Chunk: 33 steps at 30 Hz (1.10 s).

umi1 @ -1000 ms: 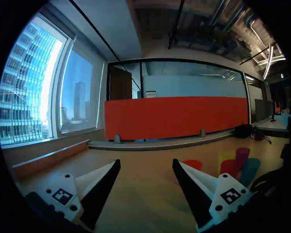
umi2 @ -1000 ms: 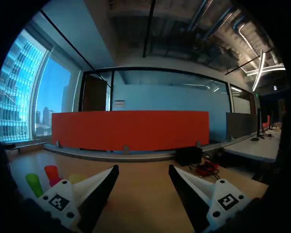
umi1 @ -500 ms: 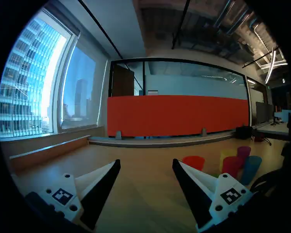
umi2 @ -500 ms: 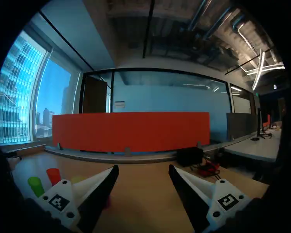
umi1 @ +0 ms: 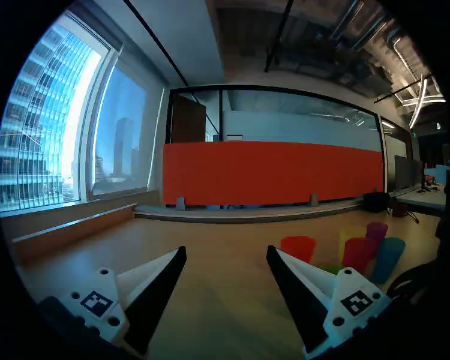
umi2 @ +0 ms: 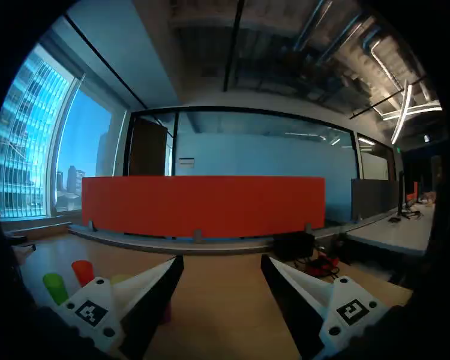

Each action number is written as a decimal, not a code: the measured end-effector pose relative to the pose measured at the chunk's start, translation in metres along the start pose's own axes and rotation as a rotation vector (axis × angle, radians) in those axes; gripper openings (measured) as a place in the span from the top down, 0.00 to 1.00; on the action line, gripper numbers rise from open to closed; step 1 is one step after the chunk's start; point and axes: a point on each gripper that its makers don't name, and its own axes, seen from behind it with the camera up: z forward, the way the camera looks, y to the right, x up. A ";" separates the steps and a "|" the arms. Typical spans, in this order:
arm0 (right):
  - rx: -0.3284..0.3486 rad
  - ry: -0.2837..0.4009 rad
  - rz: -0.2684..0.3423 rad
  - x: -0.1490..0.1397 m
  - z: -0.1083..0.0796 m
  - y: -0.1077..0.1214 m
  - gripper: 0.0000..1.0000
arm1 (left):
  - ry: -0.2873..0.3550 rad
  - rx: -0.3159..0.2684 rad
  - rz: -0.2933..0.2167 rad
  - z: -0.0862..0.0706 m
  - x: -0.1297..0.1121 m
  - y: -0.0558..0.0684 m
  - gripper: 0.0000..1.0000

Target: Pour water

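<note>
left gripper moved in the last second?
Yes, slightly: the left gripper tipped down. The orange divider sits higher in its view, and more of the red cup shows.

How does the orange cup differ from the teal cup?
The orange cup stands alone, left of the cluster; the teal cup stands at its right end, beside the red cup. The orange cup's base is hidden behind a finger of the left gripper; more of the teal cup shows. Both stand upright on the table.

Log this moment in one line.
left gripper: open, empty | right gripper: open, empty | cups: upright on table, untouched | pour: not begun
</note>
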 end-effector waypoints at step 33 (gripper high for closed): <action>0.045 0.035 -0.045 -0.016 0.011 -0.002 0.00 | -0.005 -0.007 0.004 0.001 0.000 0.002 0.00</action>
